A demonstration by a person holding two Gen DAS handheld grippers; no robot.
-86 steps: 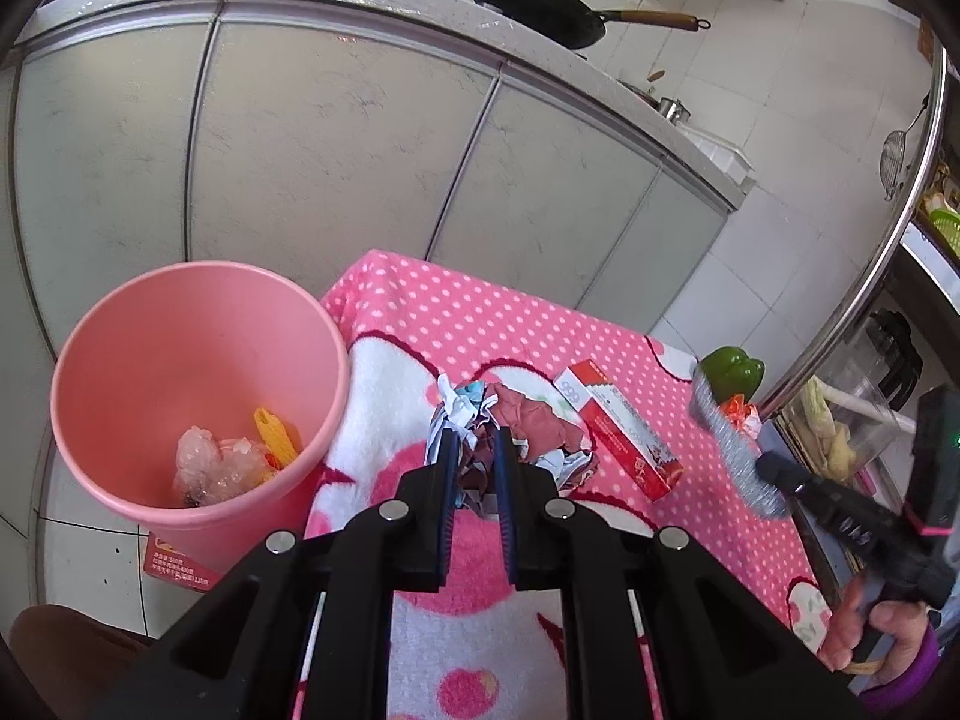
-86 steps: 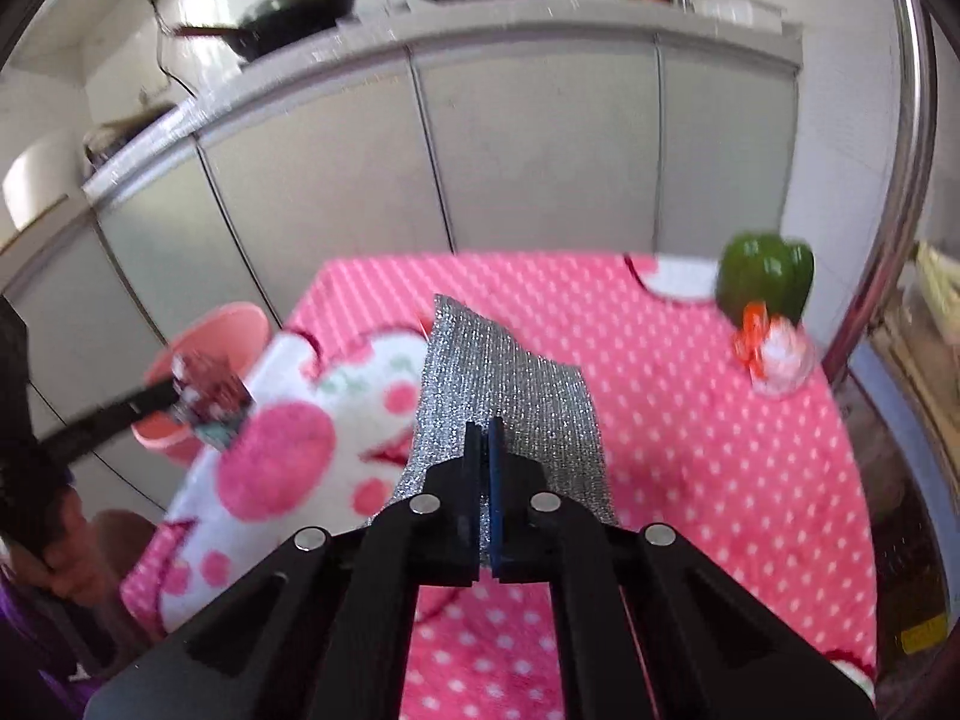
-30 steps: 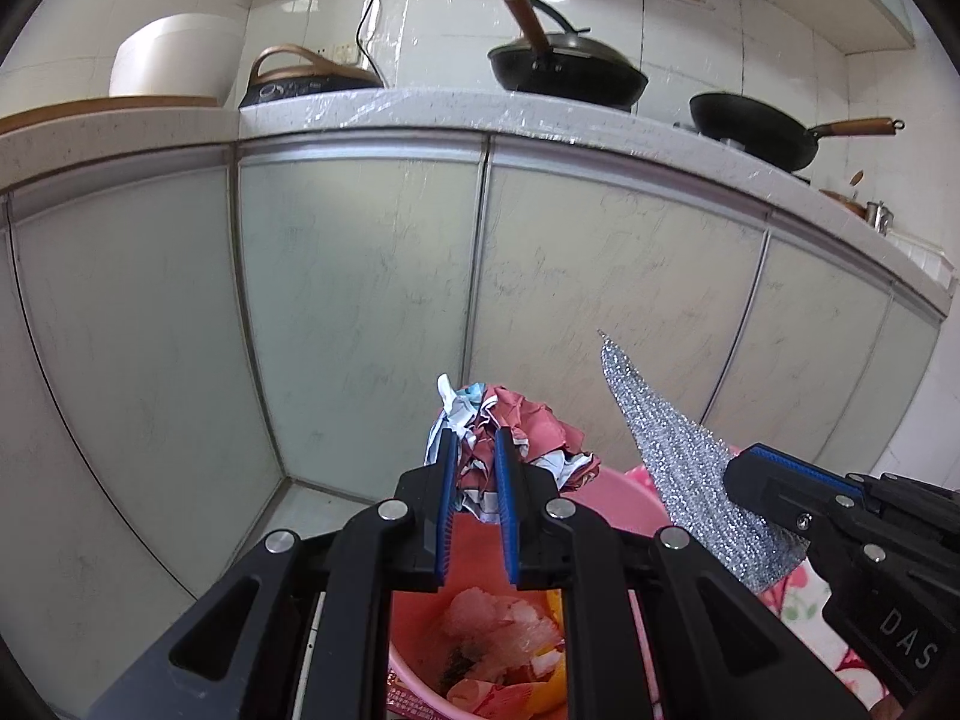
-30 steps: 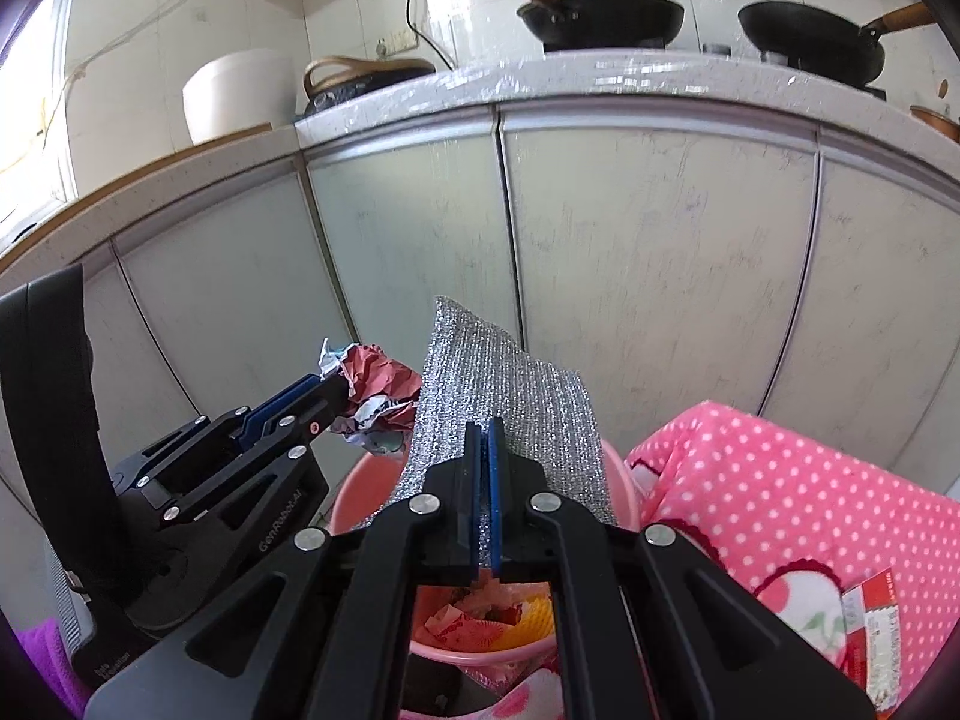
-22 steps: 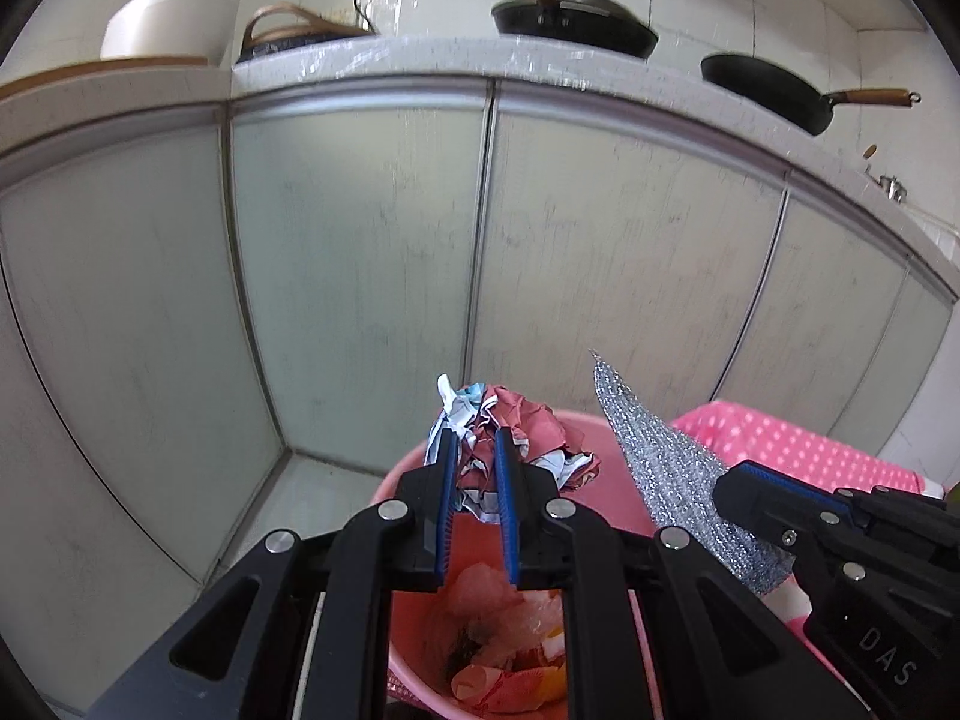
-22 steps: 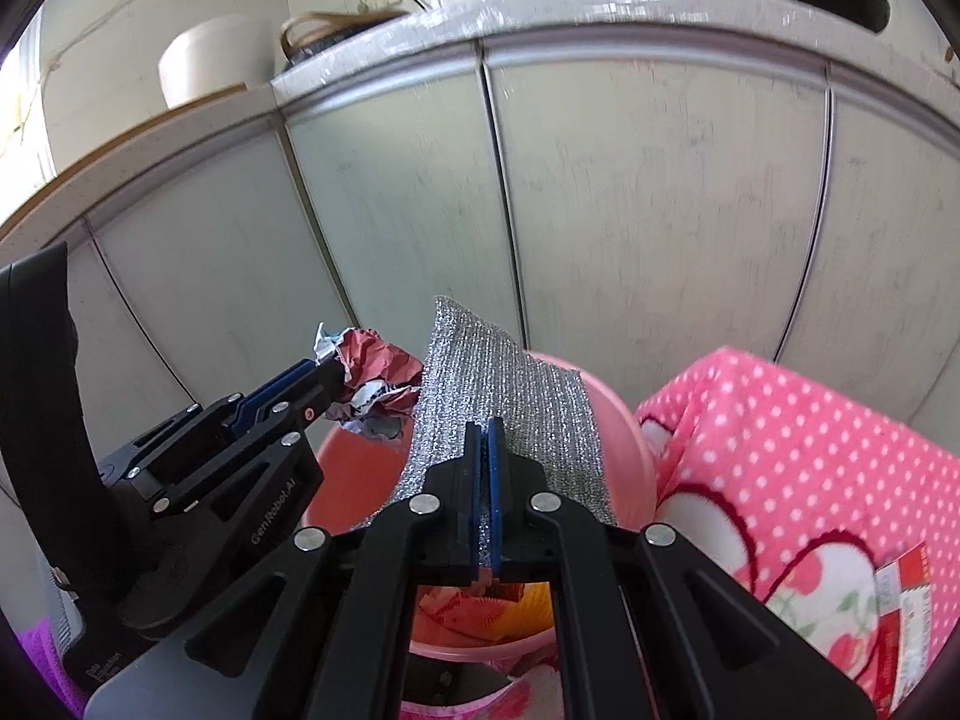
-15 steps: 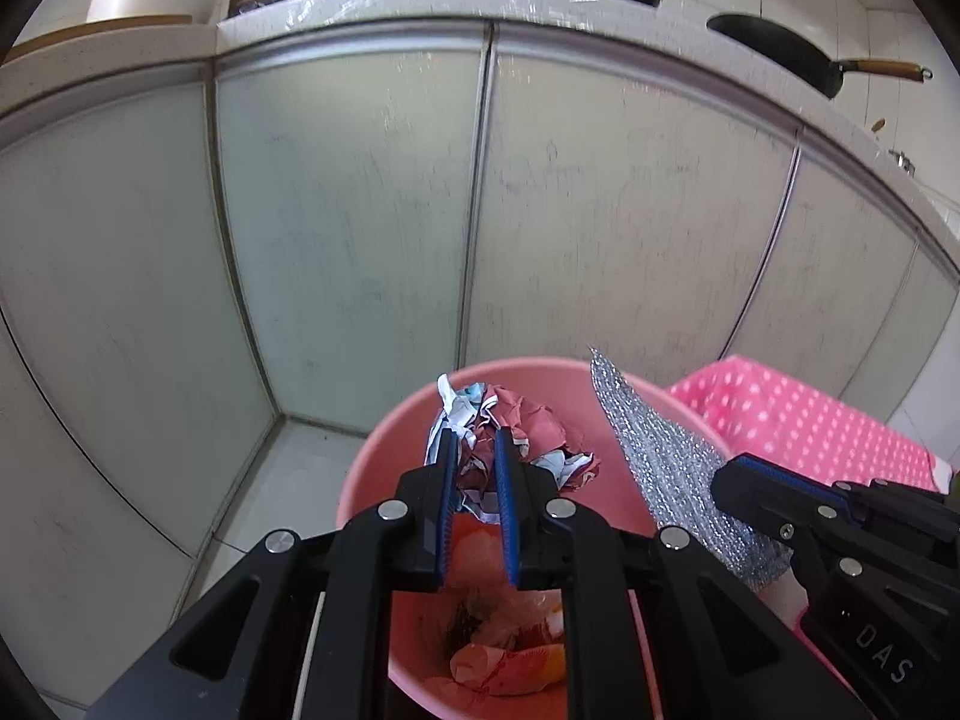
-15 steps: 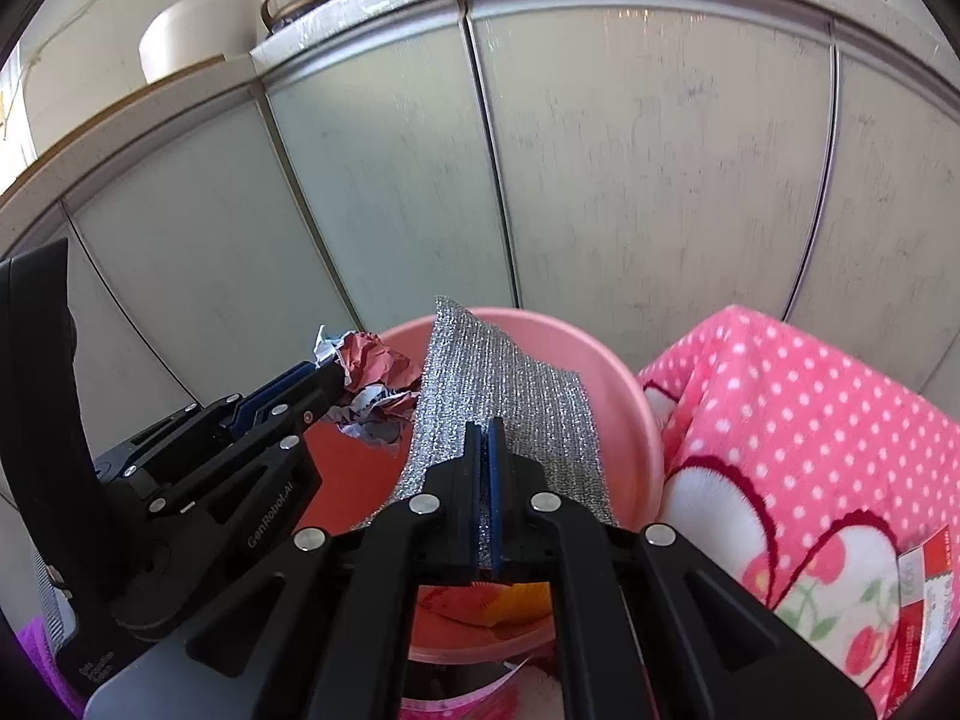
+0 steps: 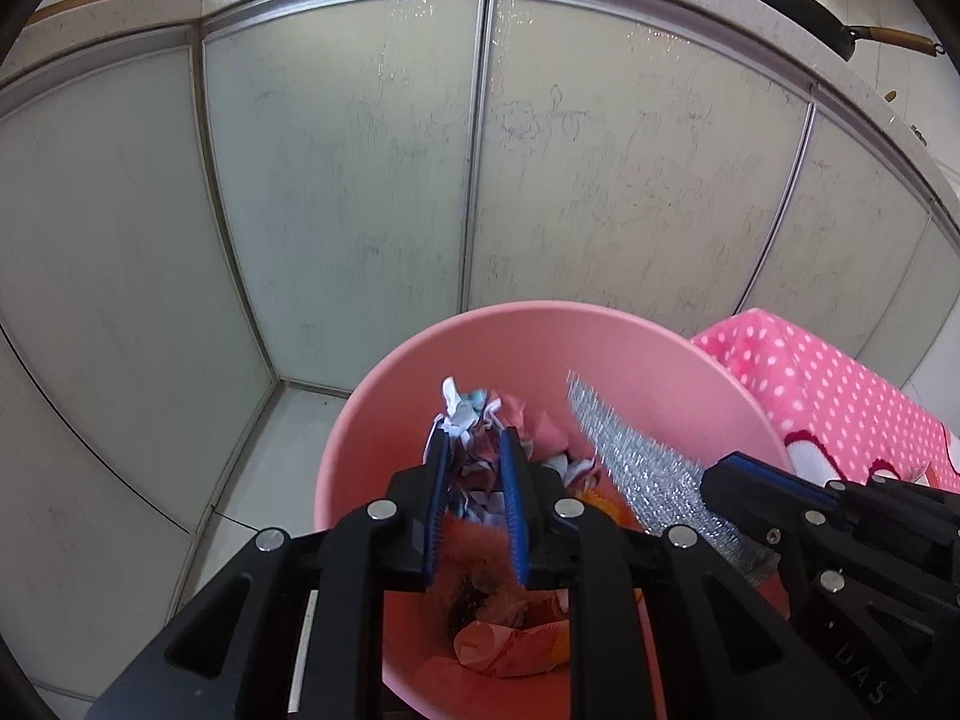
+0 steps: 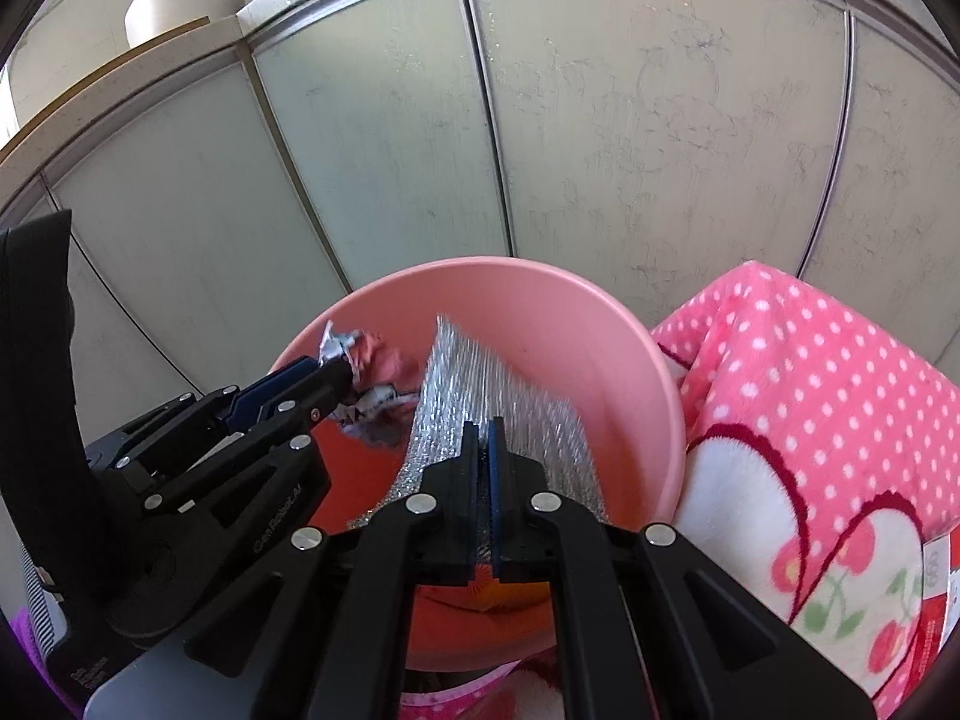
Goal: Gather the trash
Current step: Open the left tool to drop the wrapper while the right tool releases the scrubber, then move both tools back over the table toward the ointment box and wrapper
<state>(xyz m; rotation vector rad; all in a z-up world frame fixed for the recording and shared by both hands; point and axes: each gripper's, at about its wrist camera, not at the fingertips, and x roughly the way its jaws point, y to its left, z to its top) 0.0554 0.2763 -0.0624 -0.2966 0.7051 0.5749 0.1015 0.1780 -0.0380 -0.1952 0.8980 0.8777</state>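
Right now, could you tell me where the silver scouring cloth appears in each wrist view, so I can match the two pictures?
Left wrist view: the silver scouring cloth runs diagonally right of centre, clamped by the right gripper entering from the lower right.
Right wrist view: it stands at centre, just above that gripper's shut fingertips.
Shared landmark: the pink bin, its mouth behind the cloth in both.

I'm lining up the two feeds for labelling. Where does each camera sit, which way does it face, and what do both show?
Left wrist: on the left gripper, looking down into the pink bin; crumpled paper sits between its just-opening jaws; the right gripper enters lower right.
Right wrist: on the right gripper, shut on the silver scouring cloth, facing the bin; the left gripper shows at left.
Shared: bin, paper, cloth, cabinet doors, pink dotted blanket.
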